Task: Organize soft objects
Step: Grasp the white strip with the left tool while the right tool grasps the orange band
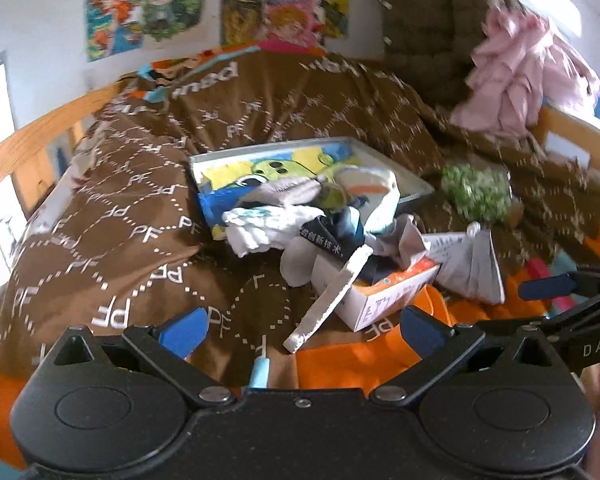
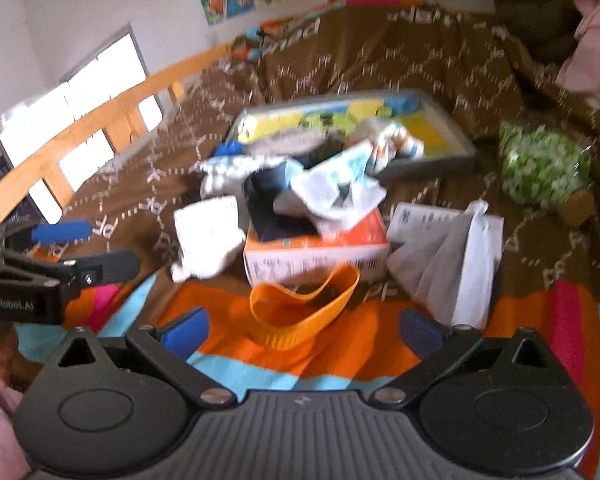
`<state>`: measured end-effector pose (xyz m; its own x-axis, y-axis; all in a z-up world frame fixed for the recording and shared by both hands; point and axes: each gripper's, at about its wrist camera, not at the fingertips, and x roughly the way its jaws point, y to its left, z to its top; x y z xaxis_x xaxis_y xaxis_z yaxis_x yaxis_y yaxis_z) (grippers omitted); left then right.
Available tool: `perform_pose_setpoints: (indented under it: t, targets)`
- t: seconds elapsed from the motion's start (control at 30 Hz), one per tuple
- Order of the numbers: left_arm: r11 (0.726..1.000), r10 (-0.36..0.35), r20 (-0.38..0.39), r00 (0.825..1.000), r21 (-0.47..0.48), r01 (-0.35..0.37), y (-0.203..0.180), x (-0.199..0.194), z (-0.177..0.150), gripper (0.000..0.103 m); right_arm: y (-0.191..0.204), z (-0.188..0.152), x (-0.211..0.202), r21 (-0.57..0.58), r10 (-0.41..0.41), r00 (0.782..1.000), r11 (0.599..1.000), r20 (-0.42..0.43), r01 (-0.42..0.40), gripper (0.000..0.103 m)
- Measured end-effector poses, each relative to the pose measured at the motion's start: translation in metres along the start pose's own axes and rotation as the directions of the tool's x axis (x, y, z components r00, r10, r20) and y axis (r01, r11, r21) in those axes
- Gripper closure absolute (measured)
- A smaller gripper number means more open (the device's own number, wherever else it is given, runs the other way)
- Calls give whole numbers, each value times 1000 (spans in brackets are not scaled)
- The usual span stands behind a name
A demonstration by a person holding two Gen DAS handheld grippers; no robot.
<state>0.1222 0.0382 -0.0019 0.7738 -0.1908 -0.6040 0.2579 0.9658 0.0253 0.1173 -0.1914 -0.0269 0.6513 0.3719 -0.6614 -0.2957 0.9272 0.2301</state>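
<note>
A heap of soft things lies on the brown quilt [image 1: 112, 216]: white socks [image 1: 268, 228], a dark printed cloth [image 1: 332, 240] and crumpled pale cloths that spill over a white and orange box [image 1: 384, 296]. Behind it sits a cartoon-printed tray [image 1: 412, 190]. My left gripper [image 1: 302, 332] hovers open in front of the heap, with a white strip [image 1: 328, 300] lying ahead between its pads. My right gripper [image 2: 302, 334] is open just short of an orange soft band [image 2: 304, 312], empty. A white sock [image 2: 208, 236] lies left of the box [image 2: 316, 248].
A green and white bundle [image 1: 476, 188] and a white tissue pack [image 1: 472, 264] lie right of the heap. A pink garment [image 1: 528, 76] hangs at the back right. A wooden bed rail [image 2: 100, 120] runs along the left. The orange blanket [image 2: 360, 344] lies nearest.
</note>
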Motion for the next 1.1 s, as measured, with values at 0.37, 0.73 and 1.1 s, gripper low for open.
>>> perform_pose_setpoints:
  t: [0.37, 0.73, 1.1]
  targets:
    - [990, -50, -51, 997, 133, 56, -1, 39, 0, 1, 4, -3, 38, 6, 29, 994, 1000, -105, -29, 0]
    - [978, -42, -25, 999, 205, 46, -2, 54, 4, 3, 15, -5, 57, -72, 3, 998, 997, -58, -7, 0]
    - [972, -97, -33, 995, 211, 101, -4, 64, 5, 35, 10, -3, 66, -54, -37, 998, 998, -59, 34, 12]
